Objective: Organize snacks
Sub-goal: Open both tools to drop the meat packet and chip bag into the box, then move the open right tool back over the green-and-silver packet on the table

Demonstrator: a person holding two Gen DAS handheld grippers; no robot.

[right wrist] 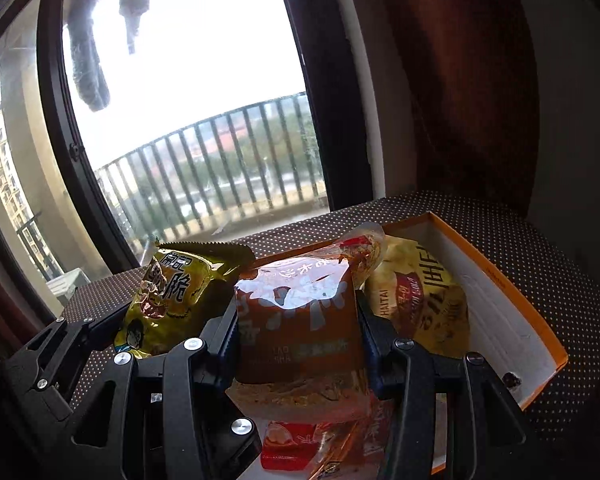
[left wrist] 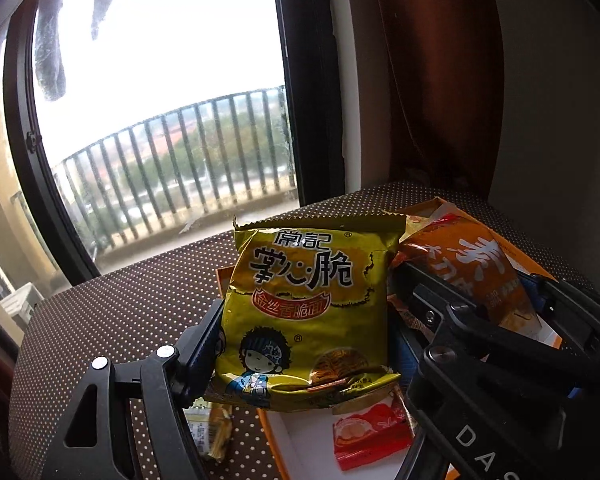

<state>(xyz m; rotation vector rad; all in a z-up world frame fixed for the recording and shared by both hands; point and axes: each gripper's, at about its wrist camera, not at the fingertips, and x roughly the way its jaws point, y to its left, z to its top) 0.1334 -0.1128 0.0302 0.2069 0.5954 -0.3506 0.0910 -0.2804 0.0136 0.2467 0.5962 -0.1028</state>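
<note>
Two packets are up in the air at once, one in each pair of tongs, both hanging over the orange-rimmed box (right wrist: pixel 512 280) on the dotted table (left wrist: pixel 120 312). The yellow packet (left wrist: pixel 304 316) stands upright between the fingers of the left tongs (left wrist: pixel 304 344), pinched across its lower sides, long axis running up and down, top seam toward the window (left wrist: pixel 160 100). The orange packet (right wrist: pixel 300 320) is clamped the same way in the right tongs (right wrist: pixel 298 340), which grip it at a narrower spread; it too stands on end and leans slightly away from the camera. The two packets hang side by side, the yellow one to the left of the orange one, nearly touching.

Below them the box lies open. A pale yellow bag (right wrist: pixel 424 300) rests against its far right part, and a red packet (left wrist: pixel 370 436) lies flat on the white floor at the near end. A small yellow wrapper (left wrist: pixel 210 428) sits on the table just outside the box's left wall.

The coming move likely turns on what lies straight beneath each packet: the orange one hangs over the box's middle, while the yellow one hovers at the left wall, so it probably needs a shift inward before release.
</note>
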